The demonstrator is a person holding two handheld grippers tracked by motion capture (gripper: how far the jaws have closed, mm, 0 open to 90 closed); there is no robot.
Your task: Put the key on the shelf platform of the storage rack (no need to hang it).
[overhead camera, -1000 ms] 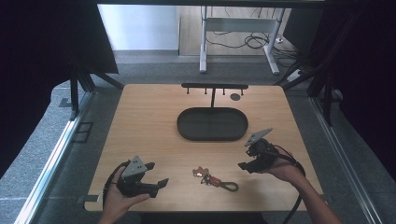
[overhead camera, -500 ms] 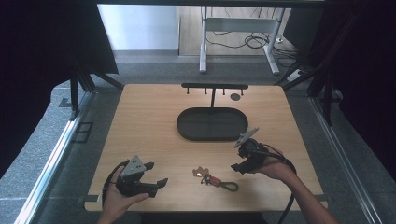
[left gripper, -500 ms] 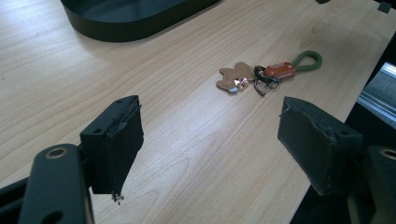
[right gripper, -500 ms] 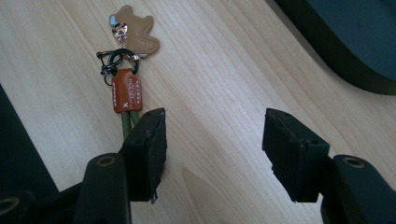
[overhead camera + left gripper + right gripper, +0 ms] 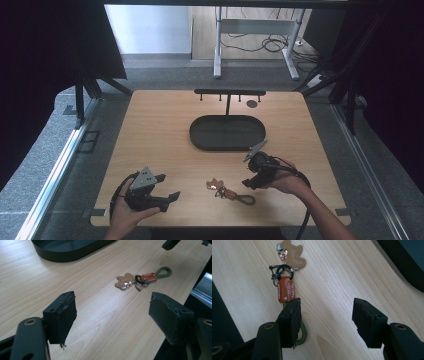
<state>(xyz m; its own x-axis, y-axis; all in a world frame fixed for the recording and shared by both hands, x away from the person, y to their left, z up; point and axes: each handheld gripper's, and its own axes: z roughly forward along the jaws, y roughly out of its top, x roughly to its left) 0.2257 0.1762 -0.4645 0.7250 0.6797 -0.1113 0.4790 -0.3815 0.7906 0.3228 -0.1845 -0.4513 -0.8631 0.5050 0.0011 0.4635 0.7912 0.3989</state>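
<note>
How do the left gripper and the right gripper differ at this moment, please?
The left gripper lies well clear of the keychain, while the right gripper hangs right beside it, one jaw over its green loop. The left one points toward the table's middle, the right one down toward its near edge. Both are open and hold nothing.

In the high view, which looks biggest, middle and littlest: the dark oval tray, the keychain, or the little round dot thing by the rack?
1. Dark oval tray, by far the biggest.
2. Keychain, in the middle.
3. Round dot beside the rack, the littlest. It lies farther from the camera, so it may look a bit smaller than it is.
</note>
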